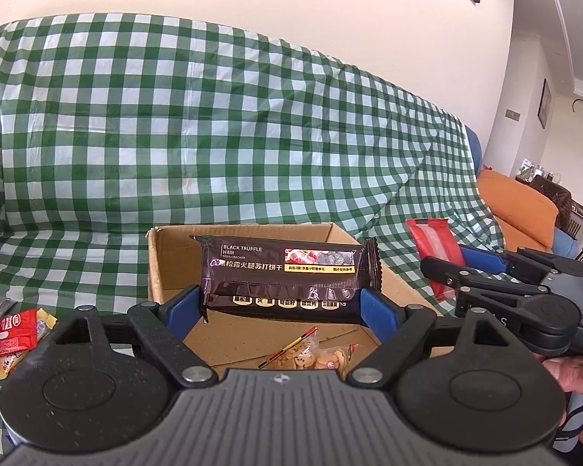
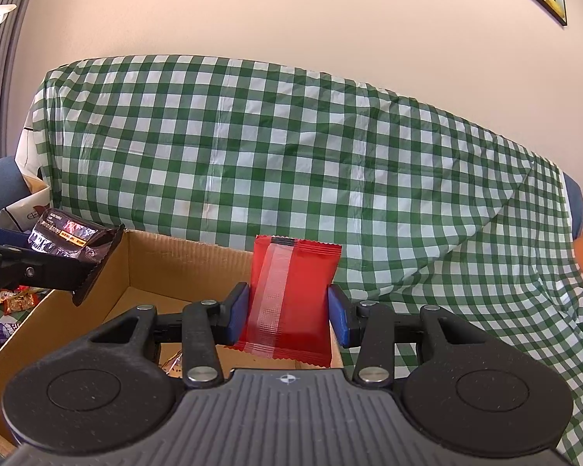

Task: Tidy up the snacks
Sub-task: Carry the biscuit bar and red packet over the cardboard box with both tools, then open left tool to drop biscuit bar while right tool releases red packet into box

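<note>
Left gripper (image 1: pixel 281 303), jaws pinching a black cracker packet (image 1: pixel 287 272), above the cardboard box (image 1: pixel 167 256); right gripper (image 2: pixel 287 312), jaws pinching a red packet (image 2: pixel 291 295) over the box's right wall; biscuit bag (image 1: pixel 311 355) inside

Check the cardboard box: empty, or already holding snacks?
Not empty. The open-topped cardboard box already holds a clear cookie packet on its floor; the black truffle ham cracker pack is above it.

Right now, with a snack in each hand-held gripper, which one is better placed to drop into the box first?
Left, probably. The left hand-held gripper holds the black cracker pack directly over the cardboard box; the right hand-held gripper holds the red packet at the box's right wall.
</note>
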The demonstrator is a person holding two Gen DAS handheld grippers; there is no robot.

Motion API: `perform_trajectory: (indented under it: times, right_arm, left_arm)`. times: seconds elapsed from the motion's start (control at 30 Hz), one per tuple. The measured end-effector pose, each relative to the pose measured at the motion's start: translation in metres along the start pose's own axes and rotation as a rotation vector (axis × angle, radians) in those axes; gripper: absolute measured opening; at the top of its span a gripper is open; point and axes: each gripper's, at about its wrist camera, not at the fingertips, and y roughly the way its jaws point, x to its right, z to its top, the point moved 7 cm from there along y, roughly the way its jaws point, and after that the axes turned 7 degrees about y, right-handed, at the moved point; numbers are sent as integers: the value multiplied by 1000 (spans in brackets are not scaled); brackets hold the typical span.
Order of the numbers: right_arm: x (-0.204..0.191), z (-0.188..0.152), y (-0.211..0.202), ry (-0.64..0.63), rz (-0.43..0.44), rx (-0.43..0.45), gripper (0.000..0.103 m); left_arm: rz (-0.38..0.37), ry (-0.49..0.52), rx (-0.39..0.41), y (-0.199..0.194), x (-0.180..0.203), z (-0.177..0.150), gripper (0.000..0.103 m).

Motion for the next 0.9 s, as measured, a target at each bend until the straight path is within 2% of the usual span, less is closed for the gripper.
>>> perform_trajectory:
  times: [0.9]
  right_arm:
    - [-1,-1,-1,-1,-9,-1,45]
  left_arm:
    - [-31,31,12,0,14,0,90]
